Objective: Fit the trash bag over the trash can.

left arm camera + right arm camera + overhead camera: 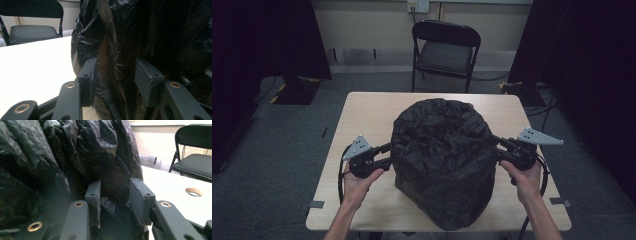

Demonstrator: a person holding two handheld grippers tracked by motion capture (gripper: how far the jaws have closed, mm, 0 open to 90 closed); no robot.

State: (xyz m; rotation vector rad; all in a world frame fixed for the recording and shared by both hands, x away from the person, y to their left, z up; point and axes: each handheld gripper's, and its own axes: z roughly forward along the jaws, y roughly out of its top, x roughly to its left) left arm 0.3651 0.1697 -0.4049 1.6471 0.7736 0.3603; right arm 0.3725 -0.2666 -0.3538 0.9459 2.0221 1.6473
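Centrally on the pale wooden surface [367,112] stands one big black plastic bag [443,160], crumpled and bulging, its lower edge reaching close to the near edge where the person sits. Two hand-held grippers meet it, one on each side. The left hand-held gripper [388,154], gripped by the person's left hand [357,182], has its jaws partly spread with a fold of the bag's film between them; in the left gripper view the film lies against the left pad, but whether both pads pinch it cannot be told. The right hand-held gripper [496,148], in the right hand [524,177], likewise has its jaws partly spread at the bag's other flank, wrinkled film sitting between the pads, firm grip uncertain. One round hole [193,192] shows in the surface. Beyond the far edge stands one black folding chair [446,50] on grey carpet [287,150].
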